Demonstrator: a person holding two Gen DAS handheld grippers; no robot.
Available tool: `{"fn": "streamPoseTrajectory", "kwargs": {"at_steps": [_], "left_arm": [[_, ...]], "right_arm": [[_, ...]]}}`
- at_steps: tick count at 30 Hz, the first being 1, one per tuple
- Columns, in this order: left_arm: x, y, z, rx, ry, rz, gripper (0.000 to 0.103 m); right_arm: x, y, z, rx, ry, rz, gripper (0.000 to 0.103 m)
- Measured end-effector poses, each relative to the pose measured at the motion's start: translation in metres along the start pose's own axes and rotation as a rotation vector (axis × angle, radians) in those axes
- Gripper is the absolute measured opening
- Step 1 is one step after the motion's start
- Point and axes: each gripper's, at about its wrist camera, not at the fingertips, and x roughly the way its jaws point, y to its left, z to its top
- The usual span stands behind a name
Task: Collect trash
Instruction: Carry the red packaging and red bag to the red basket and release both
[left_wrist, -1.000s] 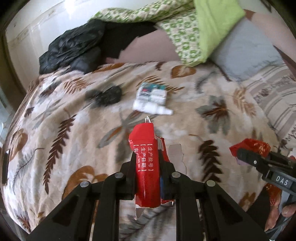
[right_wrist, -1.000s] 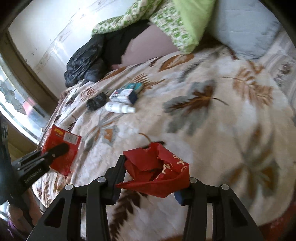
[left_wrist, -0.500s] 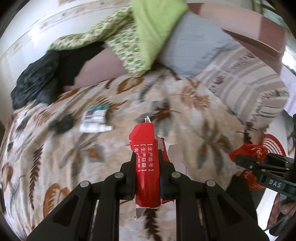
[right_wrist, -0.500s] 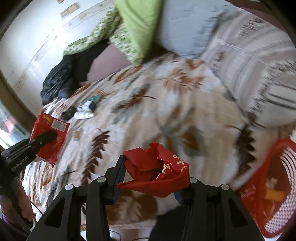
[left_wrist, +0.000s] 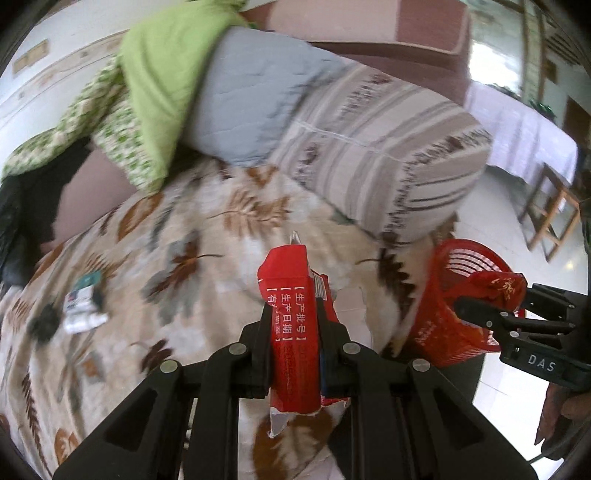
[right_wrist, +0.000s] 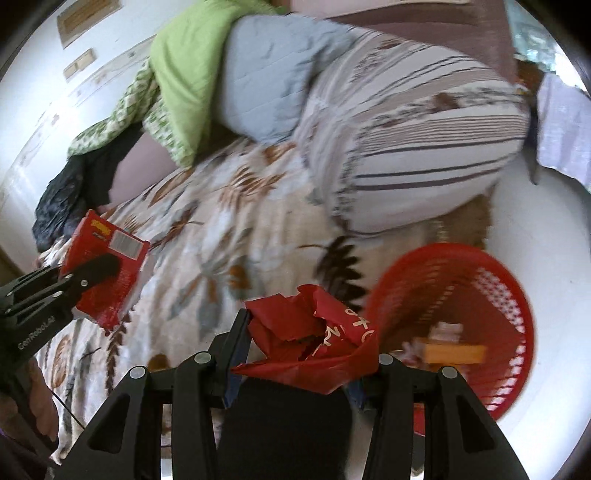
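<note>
A flattened red carton, glossy with white print, is clamped upright between the pads of the left hand-held gripper above the leaf-patterned bed. A crumpled red wrapper is pinched in the right hand-held gripper. Beyond it, at the bed's edge, a perforated red plastic basket stands on the floor.

Red basket mouth lies open; striped bolster looms just behind it
</note>
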Motion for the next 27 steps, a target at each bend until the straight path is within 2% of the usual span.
{"fn": "streamPoseTrajectory", "kwargs": {"at_steps": [13,20,23,27], "left_arm": [[0.022,-0.068,0.023,0.113,0.013,-0.091,0.017],[0.044,-0.112,0.041,0.109,0.053,-0.191,0.017],[0.058,-0.136,0.050,0.123,0.093,-0.251,0.017],[0.073,-0.160,0.058,0.141,0.111,-0.288,0.017]], "right_arm": [[-0.028,-0.077,-0.012,0.133,-0.040,-0.109,0.048],[-0.042,-0.111,-0.013,0.188,-0.091,-0.155,0.048],[-0.038,-0.122,-0.014,0.203,-0.085,-0.169,0.048],[-0.031,-0.139,-0.015,0.236,-0.076,-0.167,0.048]]}}
